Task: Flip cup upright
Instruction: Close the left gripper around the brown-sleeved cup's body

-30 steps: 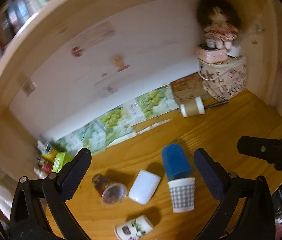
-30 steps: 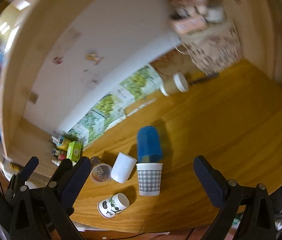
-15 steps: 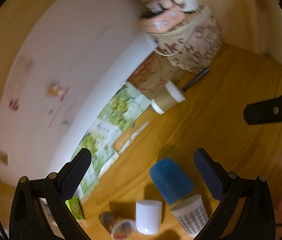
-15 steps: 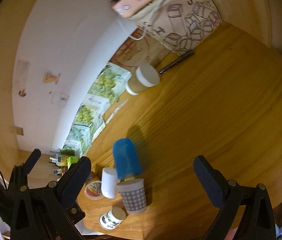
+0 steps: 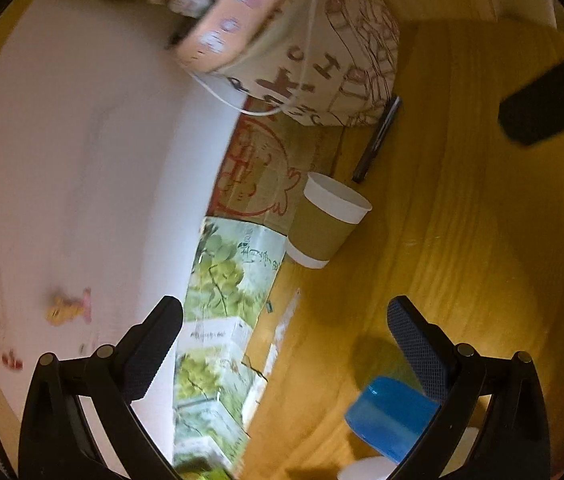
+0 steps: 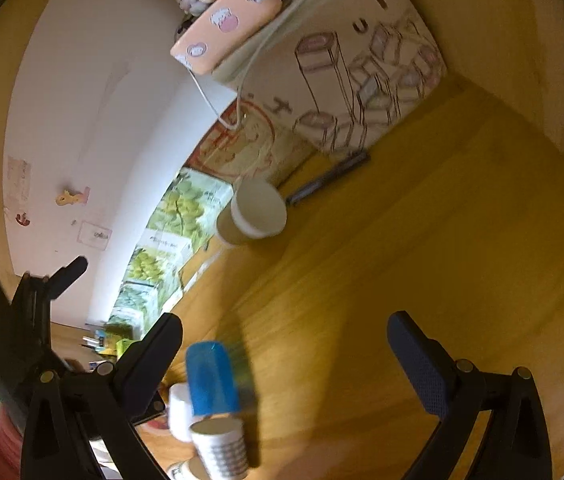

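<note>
A paper cup with a brown sleeve (image 5: 327, 220) lies on its side on the wooden table (image 5: 461, 240), mouth toward the right; it also shows in the right wrist view (image 6: 254, 214). My left gripper (image 5: 283, 340) is open and empty, some way short of it. My right gripper (image 6: 283, 354) is open and empty too, farther back. A blue cup (image 6: 212, 380) stands upside down near the front, also at the left wrist view's bottom (image 5: 391, 416). A checked cup (image 6: 222, 450) and a white cup (image 6: 180, 412) lie close to it.
A printed paper bag (image 6: 361, 80) with a pink case (image 6: 226, 26) on top stands at the back. A dark pen (image 6: 327, 178) lies beside it. Green printed boxes (image 5: 222, 320) line the white wall. The other gripper's finger (image 5: 549, 100) shows at the right.
Both grippers have moved forward and tilted toward the brown-sleeved cup, which now looks larger. The group of cups has slid to the bottom of both views. Both grippers stay open.
</note>
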The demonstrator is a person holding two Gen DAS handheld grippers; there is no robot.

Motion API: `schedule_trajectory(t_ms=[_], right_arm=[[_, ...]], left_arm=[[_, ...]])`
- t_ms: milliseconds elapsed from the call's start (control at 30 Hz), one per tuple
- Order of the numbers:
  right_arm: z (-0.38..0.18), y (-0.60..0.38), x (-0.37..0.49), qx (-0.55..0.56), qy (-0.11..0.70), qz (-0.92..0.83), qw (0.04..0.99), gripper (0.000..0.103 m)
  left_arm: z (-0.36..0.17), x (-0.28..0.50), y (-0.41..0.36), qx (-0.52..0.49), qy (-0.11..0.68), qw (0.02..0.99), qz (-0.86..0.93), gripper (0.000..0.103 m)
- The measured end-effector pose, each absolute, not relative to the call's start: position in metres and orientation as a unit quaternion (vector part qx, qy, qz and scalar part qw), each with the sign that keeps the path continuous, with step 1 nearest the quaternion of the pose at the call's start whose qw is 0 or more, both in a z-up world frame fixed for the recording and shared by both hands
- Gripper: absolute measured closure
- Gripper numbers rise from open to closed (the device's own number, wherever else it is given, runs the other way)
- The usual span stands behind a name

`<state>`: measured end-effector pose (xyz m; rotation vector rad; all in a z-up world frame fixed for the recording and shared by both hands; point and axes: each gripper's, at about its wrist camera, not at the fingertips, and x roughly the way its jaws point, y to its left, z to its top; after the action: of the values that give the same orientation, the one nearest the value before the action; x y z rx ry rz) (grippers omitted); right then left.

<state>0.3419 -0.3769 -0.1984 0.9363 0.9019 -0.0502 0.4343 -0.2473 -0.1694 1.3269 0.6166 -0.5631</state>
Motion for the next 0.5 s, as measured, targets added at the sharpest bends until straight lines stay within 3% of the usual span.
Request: schedule_trajectory(t_ms=[500], right_arm=[[-0.22,-0.385,0.377,0.329,0.416,0.01,0.848,0.0]], left_arm=[[-0.219,0.495,-0.281,0.638,0.247,0.665,-0.3,0.001]])
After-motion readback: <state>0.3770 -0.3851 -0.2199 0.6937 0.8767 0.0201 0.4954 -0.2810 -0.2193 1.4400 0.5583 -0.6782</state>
